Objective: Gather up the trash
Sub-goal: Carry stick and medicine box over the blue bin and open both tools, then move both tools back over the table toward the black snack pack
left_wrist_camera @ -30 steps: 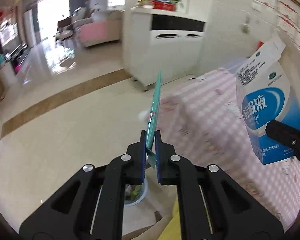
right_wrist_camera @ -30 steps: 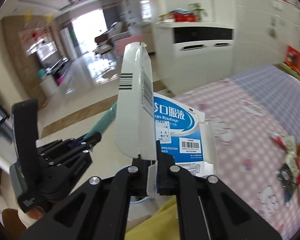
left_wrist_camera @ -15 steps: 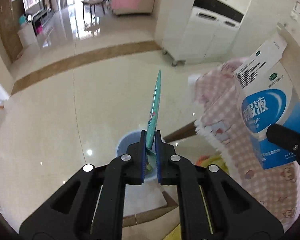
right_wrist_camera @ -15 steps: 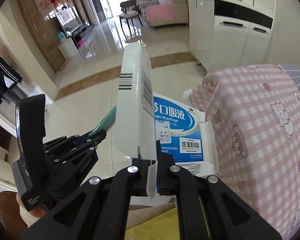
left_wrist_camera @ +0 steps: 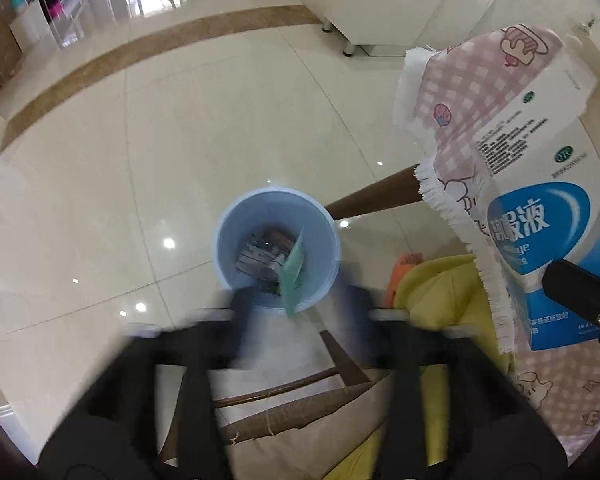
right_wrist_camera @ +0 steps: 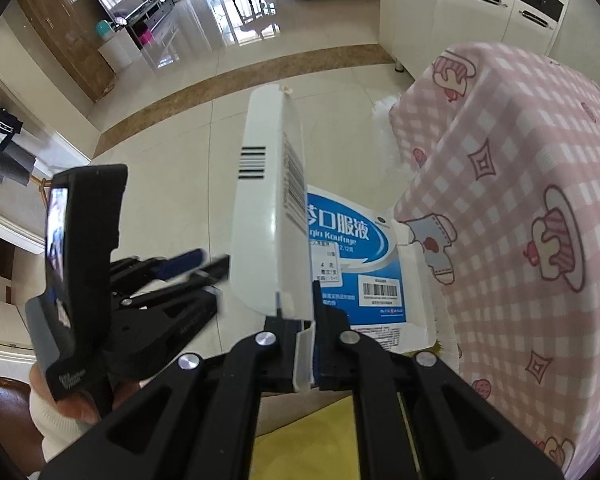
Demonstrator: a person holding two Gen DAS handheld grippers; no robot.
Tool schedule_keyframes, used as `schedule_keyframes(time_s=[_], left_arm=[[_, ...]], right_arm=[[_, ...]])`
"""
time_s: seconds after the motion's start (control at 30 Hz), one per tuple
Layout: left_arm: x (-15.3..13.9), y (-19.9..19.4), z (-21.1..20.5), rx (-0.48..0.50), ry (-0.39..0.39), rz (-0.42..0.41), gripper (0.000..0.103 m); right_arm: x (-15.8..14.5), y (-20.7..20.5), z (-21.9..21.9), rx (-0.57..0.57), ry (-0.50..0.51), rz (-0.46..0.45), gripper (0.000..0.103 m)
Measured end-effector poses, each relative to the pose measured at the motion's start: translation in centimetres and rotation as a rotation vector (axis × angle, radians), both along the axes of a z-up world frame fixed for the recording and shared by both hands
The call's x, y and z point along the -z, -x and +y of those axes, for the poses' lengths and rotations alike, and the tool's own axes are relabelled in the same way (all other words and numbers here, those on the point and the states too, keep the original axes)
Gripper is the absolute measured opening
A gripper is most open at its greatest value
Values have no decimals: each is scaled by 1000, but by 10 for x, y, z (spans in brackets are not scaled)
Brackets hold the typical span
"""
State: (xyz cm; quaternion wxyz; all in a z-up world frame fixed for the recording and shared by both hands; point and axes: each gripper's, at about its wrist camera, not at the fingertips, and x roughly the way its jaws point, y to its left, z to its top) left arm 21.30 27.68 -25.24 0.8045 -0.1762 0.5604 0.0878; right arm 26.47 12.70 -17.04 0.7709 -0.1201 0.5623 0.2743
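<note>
The left gripper (left_wrist_camera: 296,308) is opening, blurred, above a round blue plastic bin (left_wrist_camera: 277,246); a flat green wrapper (left_wrist_camera: 293,270) stands on edge below it, free of the jaws. The right gripper (right_wrist_camera: 305,344) clamps a glossy white-and-blue cardboard box (right_wrist_camera: 272,216), long axis pointing away.

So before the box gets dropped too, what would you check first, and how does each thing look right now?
1. Green wrapper clear of the left gripper: ok, its jaws are opening with nothing between them, and the wrapper lies loose in the blue bin.
2. Blue and white box firmly held: ok, the right gripper is shut on the box's flap.
3. Box over the bin: not ok in the left wrist view, where it hangs to the right of the bin, by the pink tablecloth.
4. Room in the bin: ok, trash covers only the bottom.
5. Box fits the opening: cannot tell.
</note>
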Motion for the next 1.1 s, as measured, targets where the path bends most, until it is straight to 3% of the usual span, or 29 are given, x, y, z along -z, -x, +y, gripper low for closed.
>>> schedule_keyframes(time_s=[0.1,0.23,0.37,0.43,0.47,0.5,0.63,0.87,1.1], left_arm=[[-8,2,1,-9,-69,-35,68],[-19,10,10,-38,-72,-46,68],[-28,26,25,-80,-134,-35,69],[-34,36,34,-98,-142,-36,69],[-38,42,38,-111,-151,-40,69],[-42,48,43,-129,-166,-46,71],[-54,64,58,-187,-207,-60,73],[-63,66,56,-193,-214,-93,73],[-74,54,34,-116,-213,-122,75]], right_arm=[[1,-6,1,1,11,-11,4],[7,-13,14,-10,24,13,4],[11,-9,37,-67,19,36,8],[12,-7,46,-67,34,35,40],[11,-6,51,-75,38,32,74],[9,-4,53,-79,31,18,80],[-1,7,58,-110,35,-78,80],[1,3,42,-95,48,-64,80],[-3,4,23,-47,41,-58,80]])
